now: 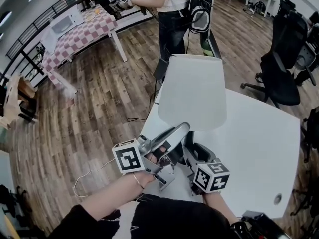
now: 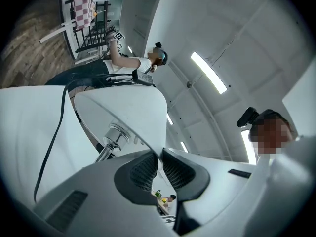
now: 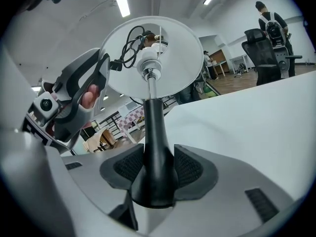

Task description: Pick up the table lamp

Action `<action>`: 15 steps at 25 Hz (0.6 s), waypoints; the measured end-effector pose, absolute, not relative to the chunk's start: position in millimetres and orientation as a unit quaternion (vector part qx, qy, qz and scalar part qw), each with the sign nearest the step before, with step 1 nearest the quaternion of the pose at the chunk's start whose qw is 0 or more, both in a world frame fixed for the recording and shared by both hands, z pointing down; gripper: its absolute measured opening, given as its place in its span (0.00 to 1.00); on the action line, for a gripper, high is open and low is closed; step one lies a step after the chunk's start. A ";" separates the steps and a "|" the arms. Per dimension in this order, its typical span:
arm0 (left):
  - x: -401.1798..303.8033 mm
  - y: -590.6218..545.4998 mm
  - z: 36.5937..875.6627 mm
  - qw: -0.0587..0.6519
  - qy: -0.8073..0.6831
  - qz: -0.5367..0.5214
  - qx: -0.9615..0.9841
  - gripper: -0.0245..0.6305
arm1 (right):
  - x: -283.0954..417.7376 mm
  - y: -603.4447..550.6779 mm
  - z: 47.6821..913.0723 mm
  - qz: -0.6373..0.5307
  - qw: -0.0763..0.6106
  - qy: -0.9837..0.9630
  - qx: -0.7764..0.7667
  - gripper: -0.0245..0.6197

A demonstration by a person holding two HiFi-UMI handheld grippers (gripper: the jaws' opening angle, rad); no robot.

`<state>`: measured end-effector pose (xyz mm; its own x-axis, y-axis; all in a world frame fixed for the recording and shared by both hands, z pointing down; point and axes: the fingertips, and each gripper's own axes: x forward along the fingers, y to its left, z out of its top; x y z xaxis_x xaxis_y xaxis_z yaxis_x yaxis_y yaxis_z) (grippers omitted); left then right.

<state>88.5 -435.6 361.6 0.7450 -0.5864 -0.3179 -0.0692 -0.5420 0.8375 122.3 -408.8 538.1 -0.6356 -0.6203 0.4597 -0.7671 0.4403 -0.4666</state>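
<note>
The table lamp stands on the white table [image 1: 259, 133], its white shade [image 1: 192, 91] upright over a black stem. My left gripper [image 1: 180, 129] reaches up to the shade's near rim. In the left gripper view its pads [image 2: 143, 171] are shut on the thin edge of the shade [image 2: 128, 112], with the chrome socket [image 2: 114, 135] just behind. My right gripper [image 1: 192, 154] sits low beside it. In the right gripper view its jaws [image 3: 158, 169] stand wide, both pads against the flared black stem [image 3: 155, 132], under the shade [image 3: 153, 58]. The lamp's foot is hidden.
A person [image 1: 172, 14] stands beyond the table's far edge. A black office chair [image 1: 279, 73] is at the right, a checkered table [image 1: 79, 31] far left. A black cord [image 2: 54, 142] trails from the lamp, and a cable [image 1: 89, 176] lies on the wood floor.
</note>
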 end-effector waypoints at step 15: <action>88.9 -404.7 353.7 0.405 -0.201 -0.314 0.835 0.08 | 119.0 -397.9 535.1 0.279 0.116 -0.854 0.424 0.32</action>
